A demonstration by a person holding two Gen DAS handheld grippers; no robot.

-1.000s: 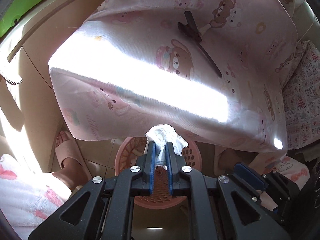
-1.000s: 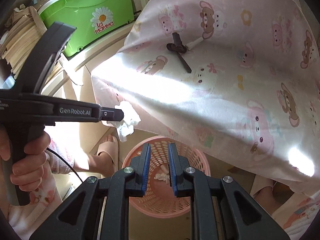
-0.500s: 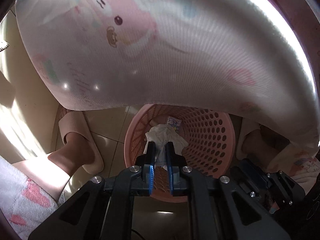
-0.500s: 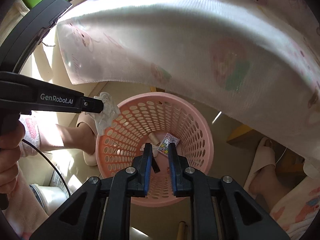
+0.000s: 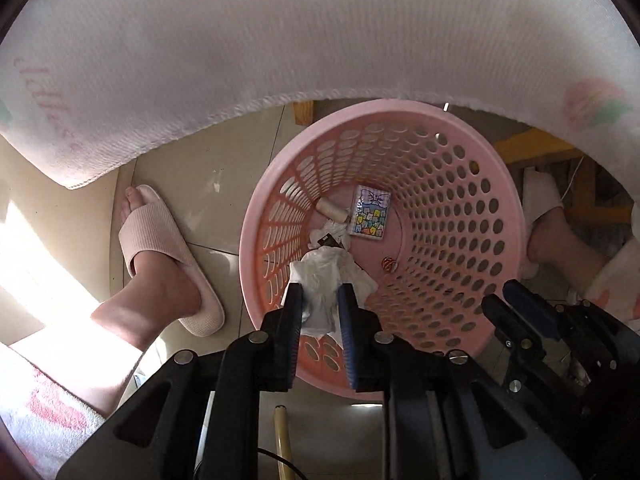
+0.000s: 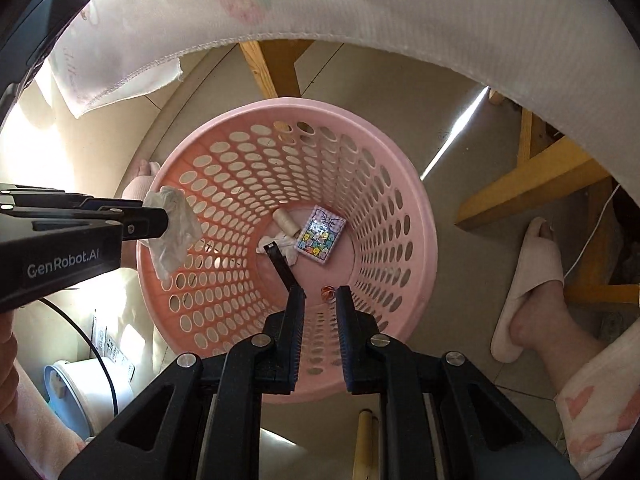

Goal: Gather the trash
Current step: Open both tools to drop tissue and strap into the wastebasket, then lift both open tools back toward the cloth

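A pink perforated basket (image 5: 516, 216) stands on the floor below both grippers, which point down into it. A crumpled white tissue (image 5: 322, 280) hangs over the basket's near wall in my left gripper (image 5: 320, 300). Its jaws are opening, and the pads still touch the tissue on both sides. The right wrist view shows that left gripper (image 6: 164, 222) from the side with the tissue (image 6: 174, 236) at its tip, just inside the basket's rim (image 6: 424, 216). My right gripper (image 6: 320, 300) stands slightly open over the basket with nothing between its fingers.
In the basket lie a patterned card pack (image 6: 320, 238), a pale spool (image 6: 284, 220), white scraps and a black strip (image 6: 282, 266). A pink tablecloth (image 5: 280, 40) hangs overhead. Slippered feet (image 5: 160, 248) (image 6: 528, 280) flank the basket. Wooden table legs (image 6: 276, 64) stand behind it.
Both grippers have come down from table height to just over the basket and tipped to look straight into it. The left jaws have widened around the tissue.
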